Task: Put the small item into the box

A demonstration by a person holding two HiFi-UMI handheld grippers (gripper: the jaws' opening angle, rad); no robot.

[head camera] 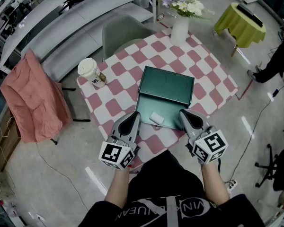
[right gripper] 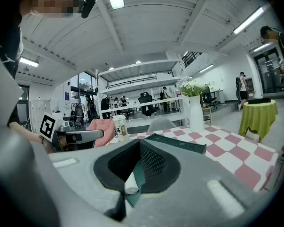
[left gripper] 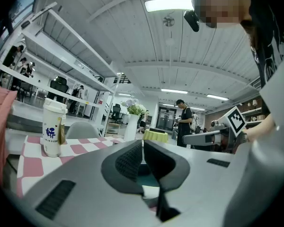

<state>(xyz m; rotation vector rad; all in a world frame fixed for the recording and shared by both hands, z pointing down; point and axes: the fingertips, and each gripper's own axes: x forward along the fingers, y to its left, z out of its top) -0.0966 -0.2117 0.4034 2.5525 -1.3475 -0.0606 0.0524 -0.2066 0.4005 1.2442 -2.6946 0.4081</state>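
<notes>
At the near edge of the square table under its pink-and-white checked cloth [head camera: 213, 74], holding the left grey two-jaw gripper [head camera: 135, 115] and the right grey two-jaw gripper [head camera: 184, 112] on either side of the flat dark green open box [head camera: 146, 109], both with jaws pressed together and gripping nothing. Leaving the small white oblong item [head camera: 157, 118] lying, apparently, on the green floor of the box, close to the near rim and between the two grippers, touching neither. Showing the hinged green lid [head camera: 166, 84] standing open on the far side

Judging the placing as looking done, and weighing what might be spoiling it from now on:

- Risking a nudge of the item over the low near rim by swinging either closed tip inward while pulling away
- Risking a shove of the whole box across the smooth cloth, with both grippers just beside its walls
- Possibly trapping the item under the lid's edge if closing it without first pushing the item farther in
- Minding also the white lidded paper cup [head camera: 91, 72] on the far left of the table, well apart from the box but probably tipping easily under a wide sweep of the left gripper
- Minding the tall white vase of flowers [head camera: 180, 30] at the far edge, beyond the lid, probably toppling if driving the box far
</notes>
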